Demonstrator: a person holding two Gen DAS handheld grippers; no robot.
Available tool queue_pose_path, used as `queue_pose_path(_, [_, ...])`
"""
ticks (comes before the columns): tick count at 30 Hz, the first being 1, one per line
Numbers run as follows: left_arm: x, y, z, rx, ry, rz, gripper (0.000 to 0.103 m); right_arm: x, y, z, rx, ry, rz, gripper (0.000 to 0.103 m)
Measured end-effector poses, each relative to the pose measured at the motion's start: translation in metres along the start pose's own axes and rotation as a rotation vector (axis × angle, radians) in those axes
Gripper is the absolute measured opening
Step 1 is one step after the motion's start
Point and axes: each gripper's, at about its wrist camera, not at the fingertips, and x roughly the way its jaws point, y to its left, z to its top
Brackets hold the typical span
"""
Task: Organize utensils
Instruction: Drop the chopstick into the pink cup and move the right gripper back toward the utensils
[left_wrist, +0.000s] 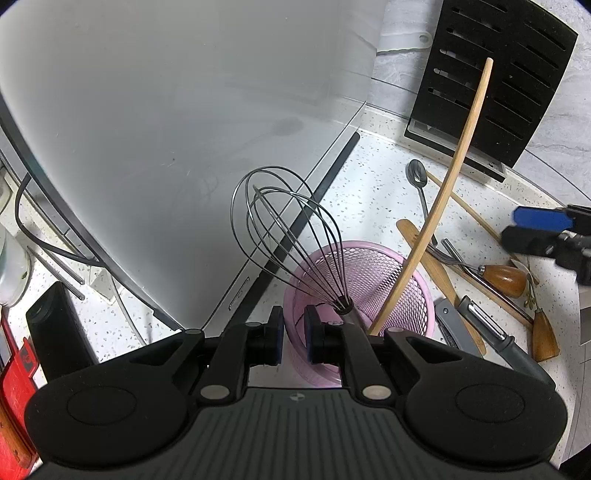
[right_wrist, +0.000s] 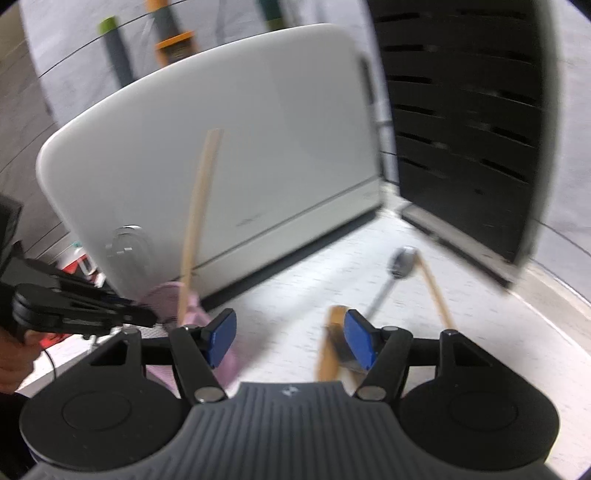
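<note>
A pink mesh holder stands on the speckled counter. A wire whisk and a long wooden handle stand in it. My left gripper is shut on the holder's near rim. To its right lie a metal spoon, a wooden spatula, a fork, a peeler and a wooden-handled tool. My right gripper is open above the counter, with nothing between its blue pads. The right wrist view is blurred. It shows the holder left of the gripper, the spatula and the spoon ahead.
A white appliance fills the back left, close behind the holder. A black knife block stands against the wall at the back right. A black box, a cable and a red item lie left.
</note>
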Motion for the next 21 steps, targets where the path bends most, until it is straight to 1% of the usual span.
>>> queue_pose_path(4, [0.0,0.0,0.0,0.0,0.0,0.001,0.013,-0.009,-0.03,-0.006,0.04,-0.007,-0.061,0.064])
queue_pose_path(6, [0.0,0.0,0.0,0.0,0.0,0.001,0.013,-0.007,-0.043,-0.009,0.055,0.005,-0.093,0.064])
queue_pose_path(10, [0.0,-0.001,0.0,-0.001,0.0,0.003,0.013,0.0,-0.062,-0.016,0.039,0.047,-0.166,0.064])
queue_pose_path(13, [-0.001,0.0,0.001,-0.001,-0.001,0.0,0.013,0.0,-0.073,-0.02,0.032,0.061,-0.202,0.063])
queue_pose_path(17, [0.0,-0.001,0.001,0.0,0.001,0.002,0.012,0.003,-0.071,-0.024,0.017,0.067,-0.2,0.063])
queue_pose_path(21, [0.0,-0.003,0.001,0.005,0.0,0.01,0.013,0.019,-0.053,-0.028,-0.059,0.106,-0.19,0.063])
